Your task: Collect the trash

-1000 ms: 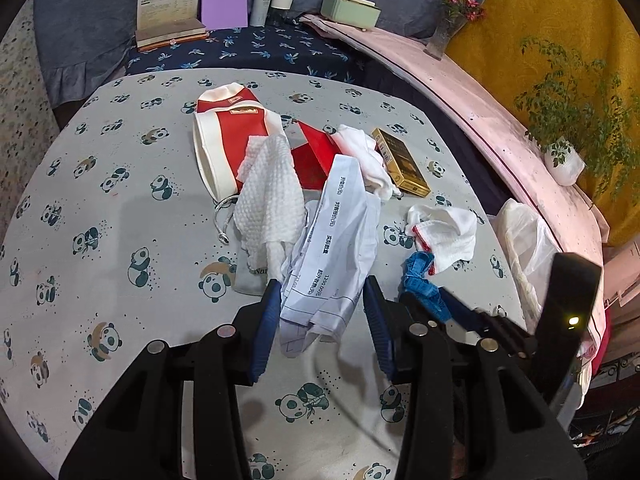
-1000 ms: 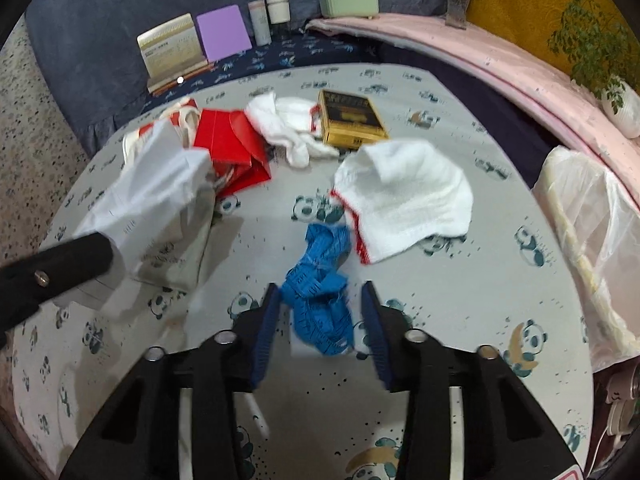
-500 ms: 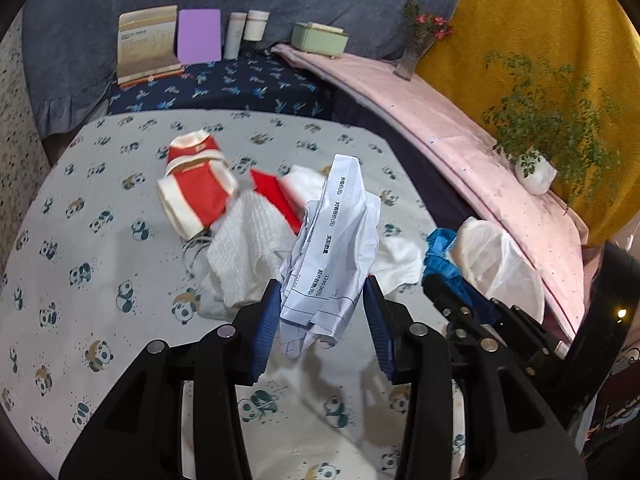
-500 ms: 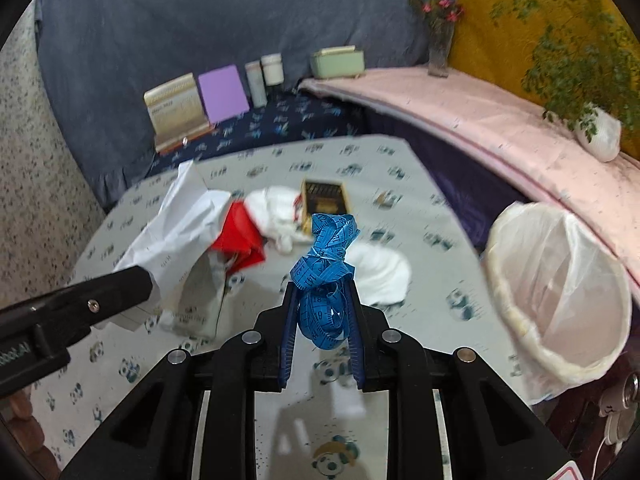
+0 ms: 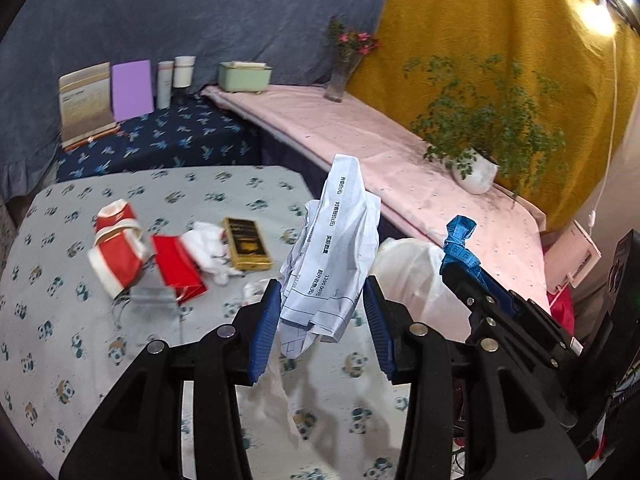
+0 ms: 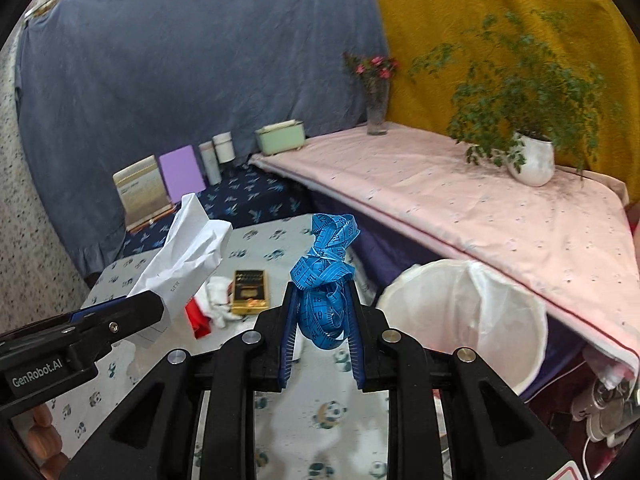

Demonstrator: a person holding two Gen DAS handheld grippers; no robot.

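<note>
Since the earlier frame, both tools had gone up off the desk with their trash. The left tool pinched a crumpled paper. The right tool had just been closing and squeezed a blue tape measure. The white trash bag sat open, low and to the right, nearer the right tool. The paper stood up tall, with print too small to read. The left tool's side said "GenRobot.AI".
</note>
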